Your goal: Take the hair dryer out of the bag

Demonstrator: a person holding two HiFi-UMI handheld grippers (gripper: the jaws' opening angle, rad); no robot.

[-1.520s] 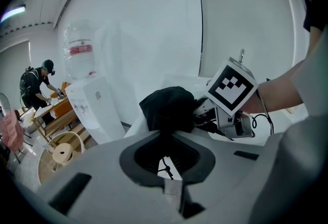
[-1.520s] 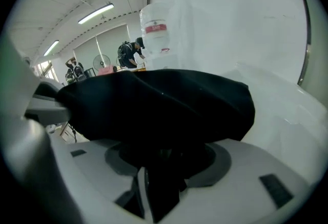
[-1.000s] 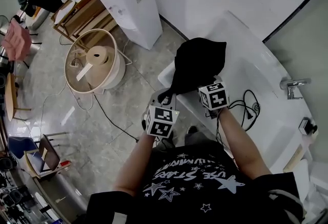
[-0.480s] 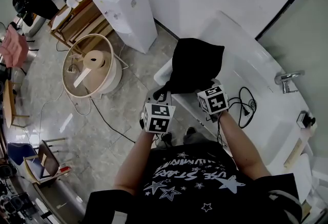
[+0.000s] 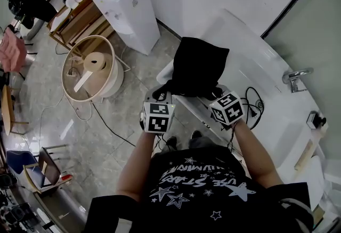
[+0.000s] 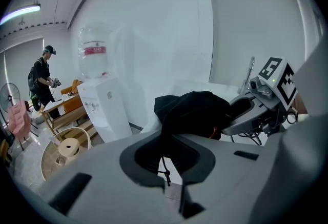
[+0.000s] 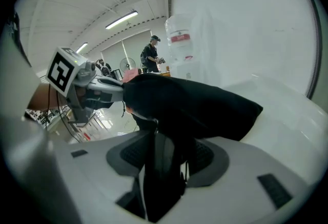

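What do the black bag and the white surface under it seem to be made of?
Black bag: soft, matte fabric, probably woven cloth. It slumps and folds without shine, and a thin drawstring cord hangs from it.
White surface: hard, smooth and glossy, with soft reflections and rounded moulded edges. It may be acrylic or enamel, but I cannot tell which.

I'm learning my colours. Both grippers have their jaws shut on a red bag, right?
Not quite. The bag is black, not red, as the head view shows. The rest is right: the left gripper and the right gripper each have their jaws shut on it.
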